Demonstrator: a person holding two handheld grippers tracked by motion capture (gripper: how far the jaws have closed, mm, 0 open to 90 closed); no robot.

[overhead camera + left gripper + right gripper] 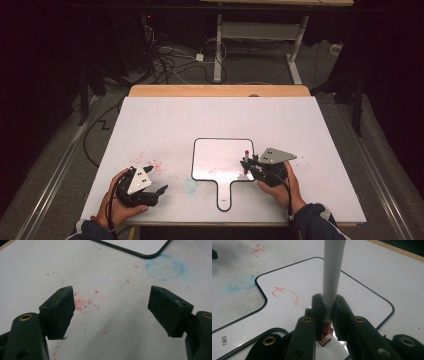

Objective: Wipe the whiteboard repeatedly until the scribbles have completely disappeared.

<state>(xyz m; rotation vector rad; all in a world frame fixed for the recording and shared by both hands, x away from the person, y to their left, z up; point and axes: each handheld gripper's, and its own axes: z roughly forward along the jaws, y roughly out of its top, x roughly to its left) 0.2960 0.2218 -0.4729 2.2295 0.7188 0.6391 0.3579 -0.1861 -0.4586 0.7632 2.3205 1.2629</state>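
Risk lay mostly with the marker. In the high view the right gripper held the marker upright over the lower right part of the small whiteboard, which lay flat on the table with its handle toward the person. The left gripper rested well apart to the left, off the board, so nothing pinned the board down. A hard sideways stroke could probably have dragged the board across the smooth tabletop and spoiled the line.

In the left gripper view the jaws stood wide and empty above the table, with red specks between them and a blue smudge near the board's dark rim. Sweeping that gripper forward might have smeared those marks or bumped the board's corner.

In the right gripper view the jaws were narrow, clamped on the marker's white barrel just above its red tip, which met the board beside a red scribble. The grip was low and on a round barrel, so the pen could likely have tilted or slid through the pads under pressure. Too much downward force might also have crushed the tip, and a passing gripper could have wiped the fresh ink.
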